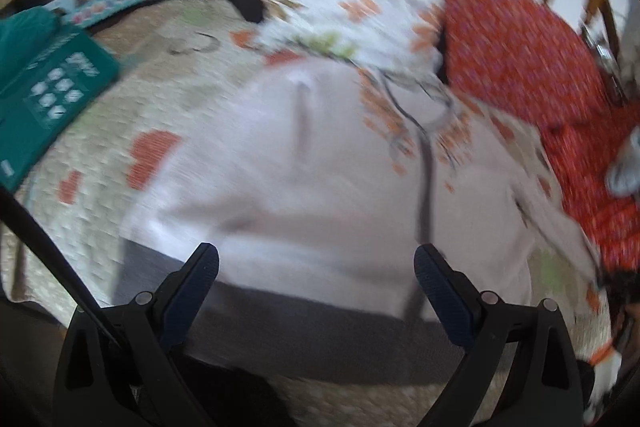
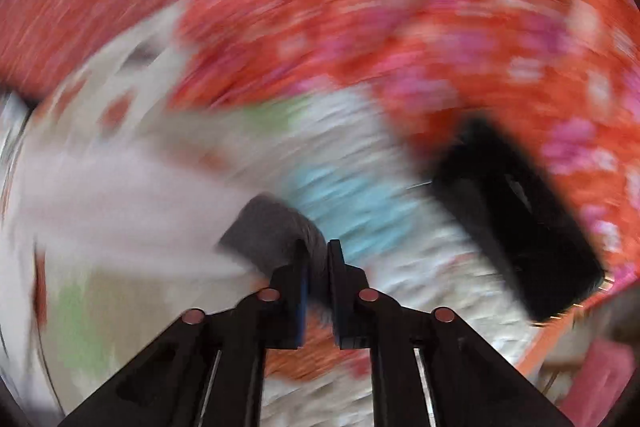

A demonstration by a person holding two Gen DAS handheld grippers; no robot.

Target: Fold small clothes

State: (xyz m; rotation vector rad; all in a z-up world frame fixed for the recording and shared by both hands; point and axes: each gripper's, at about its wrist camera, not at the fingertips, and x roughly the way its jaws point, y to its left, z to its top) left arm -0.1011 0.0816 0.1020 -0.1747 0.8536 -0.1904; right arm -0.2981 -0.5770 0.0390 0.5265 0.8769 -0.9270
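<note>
Though blurred, right tool [image 2: 318, 263] seemingly pinches grey hem [image 2: 272, 231].

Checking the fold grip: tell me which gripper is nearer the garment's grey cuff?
Right. The right gripper is closed on the grey cuff of the pale garment; the left gripper hovers open above the garment's body.

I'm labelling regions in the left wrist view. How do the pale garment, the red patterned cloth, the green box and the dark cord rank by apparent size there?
Largest to smallest as they look:
1. pale garment, though it lies nearest the camera
2. red patterned cloth
3. green box, partly cut off at the edge
4. dark cord
</note>
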